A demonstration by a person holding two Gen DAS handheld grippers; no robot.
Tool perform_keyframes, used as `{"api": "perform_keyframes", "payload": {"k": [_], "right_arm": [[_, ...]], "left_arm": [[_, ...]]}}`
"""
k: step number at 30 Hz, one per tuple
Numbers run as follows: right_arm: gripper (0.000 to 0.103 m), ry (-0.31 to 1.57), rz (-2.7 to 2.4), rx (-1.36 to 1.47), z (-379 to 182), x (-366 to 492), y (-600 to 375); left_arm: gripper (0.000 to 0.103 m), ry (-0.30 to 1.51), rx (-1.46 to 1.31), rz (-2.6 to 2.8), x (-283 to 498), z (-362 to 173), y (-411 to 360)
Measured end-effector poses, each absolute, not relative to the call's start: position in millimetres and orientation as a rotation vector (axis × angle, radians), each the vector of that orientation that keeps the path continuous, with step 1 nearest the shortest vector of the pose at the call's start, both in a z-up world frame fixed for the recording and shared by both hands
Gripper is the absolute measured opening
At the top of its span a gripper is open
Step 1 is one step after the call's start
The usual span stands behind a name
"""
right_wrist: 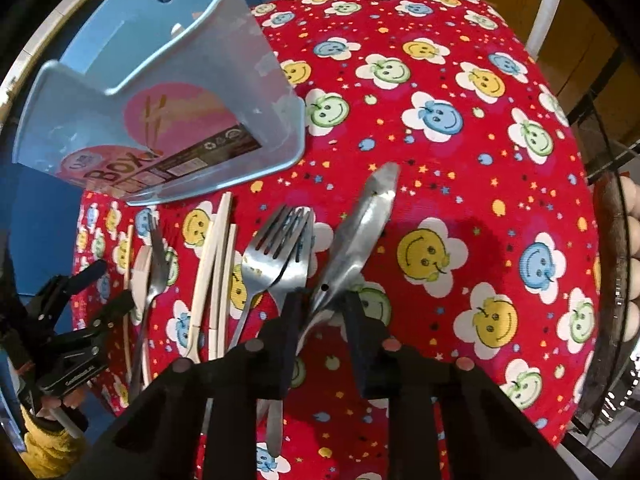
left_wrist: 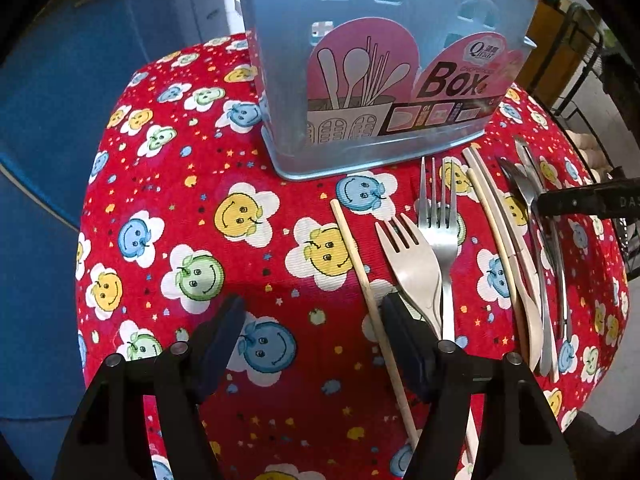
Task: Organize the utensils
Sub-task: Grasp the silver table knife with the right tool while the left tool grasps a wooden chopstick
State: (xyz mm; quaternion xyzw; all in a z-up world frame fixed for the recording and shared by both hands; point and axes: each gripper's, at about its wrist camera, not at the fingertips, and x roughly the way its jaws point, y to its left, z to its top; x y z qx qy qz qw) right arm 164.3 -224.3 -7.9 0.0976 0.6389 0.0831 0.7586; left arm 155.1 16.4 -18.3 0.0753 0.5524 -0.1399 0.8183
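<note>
A pale blue utensil box (left_wrist: 380,68) stands upright at the back of the red patterned table; it also shows in the right wrist view (right_wrist: 160,92). Utensils lie in a row in front of it: a wooden chopstick (left_wrist: 368,292), a beige fork (left_wrist: 412,264), a steel fork (left_wrist: 440,220), beige chopsticks (left_wrist: 496,216) and dark steel pieces (left_wrist: 528,200). My left gripper (left_wrist: 312,320) is open and empty, low over the cloth left of the forks. My right gripper (right_wrist: 322,304) is closed around a steel knife (right_wrist: 360,232), blade pointing away, beside two steel forks (right_wrist: 280,248).
The red smiley tablecloth (right_wrist: 460,160) covers a round table with its edges close on all sides. A blue cabinet (left_wrist: 80,80) stands to the left. A black wire rack (left_wrist: 592,60) and a basket of eggs (right_wrist: 632,248) are at the right.
</note>
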Motion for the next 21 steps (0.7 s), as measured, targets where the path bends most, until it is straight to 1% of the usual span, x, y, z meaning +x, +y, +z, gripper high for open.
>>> {"api": "perform_keyframes", "payload": {"k": [1, 2, 4, 6, 7, 9, 12, 17, 21], "right_arm": [[0.021, 1.382, 0.191, 0.233, -8, 164, -229], [0.017, 1.372, 0.203, 0.253, -9, 163, -234], [0.016, 1.352, 0.232, 0.272, -10, 160, -242], [0.016, 1.330, 0.259, 0.280, -10, 158, -246], [0.016, 1.317, 0.278, 0.283, -10, 156, -248], [0.016, 1.298, 0.304, 0.277, -10, 147, -250], [0.016, 1.282, 0.332, 0.277, -10, 137, -256], [0.016, 1.297, 0.366, 0.266, -11, 142, -266], [0.019, 1.319, 0.388, 0.232, -9, 147, -265]], "left_arm": [[0.072, 1.192, 0.158, -0.291, 156, -18, 16], [0.072, 1.206, 0.155, -0.283, 156, -18, 15], [0.070, 1.224, 0.145, -0.268, 157, -18, 14], [0.059, 1.232, 0.136, -0.258, 155, -16, 12], [0.056, 1.236, 0.135, -0.256, 154, -15, 10], [0.042, 1.245, 0.138, -0.253, 151, -14, 4], [0.031, 1.259, 0.149, -0.245, 150, -13, -5], [0.030, 1.300, 0.116, -0.222, 160, -14, -8], [0.029, 1.303, 0.106, -0.216, 159, -15, -9]]}}
